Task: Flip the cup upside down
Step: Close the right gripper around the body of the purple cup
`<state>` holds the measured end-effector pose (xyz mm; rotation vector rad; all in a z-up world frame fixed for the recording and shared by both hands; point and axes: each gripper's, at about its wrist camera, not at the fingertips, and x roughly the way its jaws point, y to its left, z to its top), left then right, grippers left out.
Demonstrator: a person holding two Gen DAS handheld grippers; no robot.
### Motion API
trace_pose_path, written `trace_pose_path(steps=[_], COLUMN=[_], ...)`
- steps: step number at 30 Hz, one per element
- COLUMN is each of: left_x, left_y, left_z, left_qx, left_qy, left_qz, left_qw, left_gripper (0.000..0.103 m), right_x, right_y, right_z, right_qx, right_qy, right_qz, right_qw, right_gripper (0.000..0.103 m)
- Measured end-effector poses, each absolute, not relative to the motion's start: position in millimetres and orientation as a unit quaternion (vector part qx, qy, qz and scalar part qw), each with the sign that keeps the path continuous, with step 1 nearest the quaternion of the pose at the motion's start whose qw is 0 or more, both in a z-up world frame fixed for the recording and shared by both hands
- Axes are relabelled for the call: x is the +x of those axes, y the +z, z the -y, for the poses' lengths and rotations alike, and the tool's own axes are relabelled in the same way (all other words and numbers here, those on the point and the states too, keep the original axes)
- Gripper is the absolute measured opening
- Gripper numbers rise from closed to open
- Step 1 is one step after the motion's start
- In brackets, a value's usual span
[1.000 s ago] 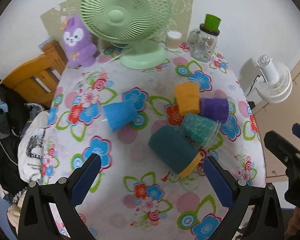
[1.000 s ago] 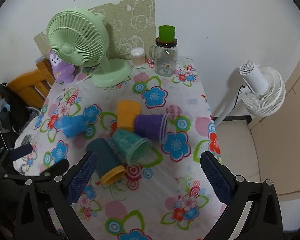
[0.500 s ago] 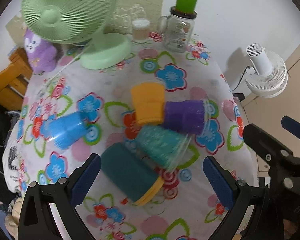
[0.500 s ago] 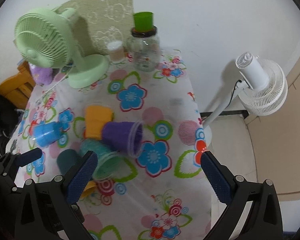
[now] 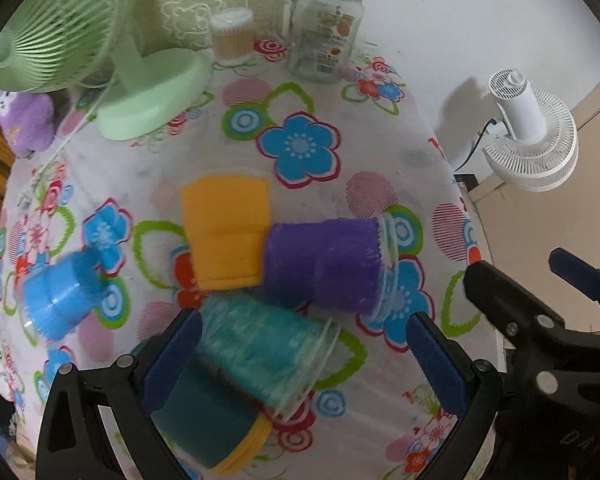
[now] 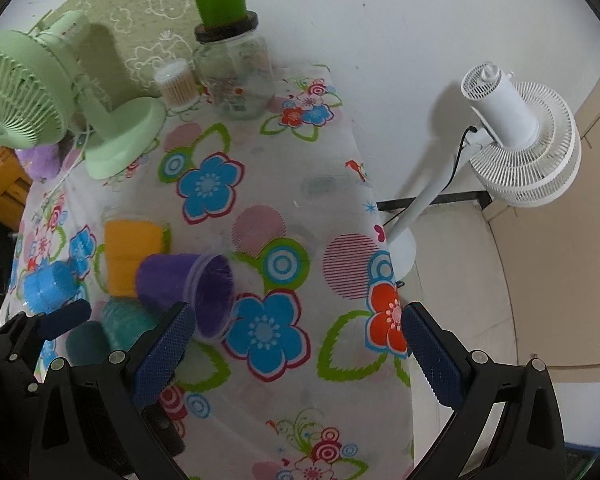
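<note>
As both grippers swung closer over the flowered tablecloth (image 5: pixel 380 128), the left gripper (image 5: pixel 300 356), wide open and empty, framed the green cup (image 5: pixel 260 356) lying on its side; the right gripper (image 6: pixel 296 356) hung open nearby, suggesting a grasp was imminent.

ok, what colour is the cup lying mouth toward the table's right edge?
Purple cup, with a clear rim; best seen in the left wrist view.

Five cups lying on their sides on the counter (image 5: pixel 380 152), four clustered and touching, a fifth cup (image 5: pixel 58 294) apart to their left, desk fan (image 5: pixel 60 40) and jar (image 5: pixel 326 36) behind, standing fan (image 6: pixel 516 136) right of the counter.
</note>
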<state>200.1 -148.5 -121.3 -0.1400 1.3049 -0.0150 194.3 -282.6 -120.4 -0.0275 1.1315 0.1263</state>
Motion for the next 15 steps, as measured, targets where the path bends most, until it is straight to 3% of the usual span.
trace_pose_path(steps=[15], left_x=[224.0], left_y=[-165.6], left_z=[160.0], left_qx=[-0.073], left_qy=[-0.012], left_qz=[-0.636], left_qw=[0.769], left_gripper=[0.092], right_x=[217.1], right_y=[-152.1], right_z=[289.0], right_qx=[-0.002], right_qy=[0.049], right_qz=[-0.563], right_qw=[0.825], right_gripper=[0.103])
